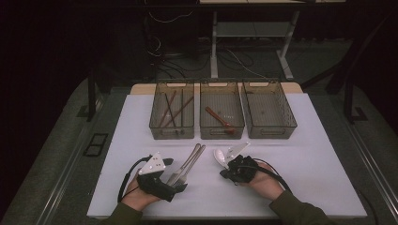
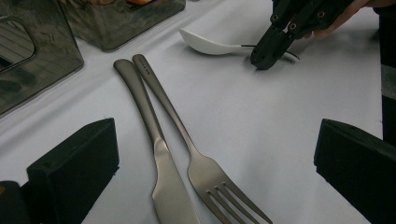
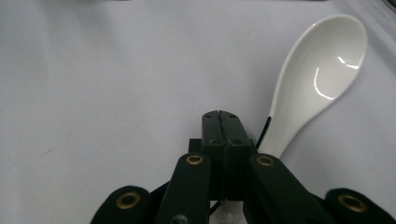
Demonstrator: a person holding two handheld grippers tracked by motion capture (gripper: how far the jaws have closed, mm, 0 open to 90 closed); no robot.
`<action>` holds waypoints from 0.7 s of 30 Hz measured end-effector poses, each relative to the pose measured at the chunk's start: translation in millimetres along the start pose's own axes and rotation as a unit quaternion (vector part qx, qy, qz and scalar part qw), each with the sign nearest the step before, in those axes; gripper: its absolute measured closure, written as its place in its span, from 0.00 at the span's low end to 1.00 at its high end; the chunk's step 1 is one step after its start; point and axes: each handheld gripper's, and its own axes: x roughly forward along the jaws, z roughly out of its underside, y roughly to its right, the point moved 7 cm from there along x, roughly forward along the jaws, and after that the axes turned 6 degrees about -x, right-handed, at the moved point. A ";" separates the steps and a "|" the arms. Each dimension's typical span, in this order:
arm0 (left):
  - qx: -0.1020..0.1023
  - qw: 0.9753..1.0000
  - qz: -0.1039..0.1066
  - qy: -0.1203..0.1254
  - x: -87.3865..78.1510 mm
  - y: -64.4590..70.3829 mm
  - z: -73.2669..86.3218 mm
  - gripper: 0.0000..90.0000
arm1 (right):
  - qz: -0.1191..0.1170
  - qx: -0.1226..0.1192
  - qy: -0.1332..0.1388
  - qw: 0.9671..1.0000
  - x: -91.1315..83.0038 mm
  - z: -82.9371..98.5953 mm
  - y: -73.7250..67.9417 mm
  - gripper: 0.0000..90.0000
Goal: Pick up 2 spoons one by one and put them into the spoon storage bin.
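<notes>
The right tool [image 3: 223,122] has its jaws pressed flat together with no gap, their tips resting on the bench [image 1: 305,154] just beside the handle of the white spoon [image 3: 322,74]; whether anything is pinched between them cannot be told, and the spoon lies alongside rather than between them. The left tool [image 2: 210,154] stands wide open, its two blunt black jaws set well apart on either side of a knife [image 2: 154,154] and a fork [image 2: 196,158], gripping nothing. The spoon is glossy ceramic with a deep oval bowl facing up and a short, curved handle; it lies on the bench in front of the middle bin [image 1: 222,110], right of the knife and fork. Those two are dull, brushed grey metal, slim and long, lying side by side and touching, their rounded handle ends pointing toward the bins. The bench top is a smooth, matte white sheet. Three smoky, see-through plastic bins sit in a row at its far edge: the left bin [image 1: 172,112] holds reddish-brown chopsticks [image 1: 171,110], and the middle one holds a reddish utensil [image 1: 219,119].
</notes>
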 end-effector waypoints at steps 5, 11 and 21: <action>-0.001 1.000 0.000 -0.001 -0.1 -0.1 0.2 0.00 | 0.007 0.001 -0.005 1.000 -4.6 5.0 5.1 0.99; -0.002 1.000 -0.001 0.000 -0.5 -0.6 0.2 0.00 | 0.006 0.003 -0.012 1.000 -8.5 11.4 4.7 0.99; -0.002 1.000 -0.001 0.001 0.1 -0.1 -0.1 0.00 | 0.013 0.017 -0.016 1.000 -19.3 27.2 10.5 0.99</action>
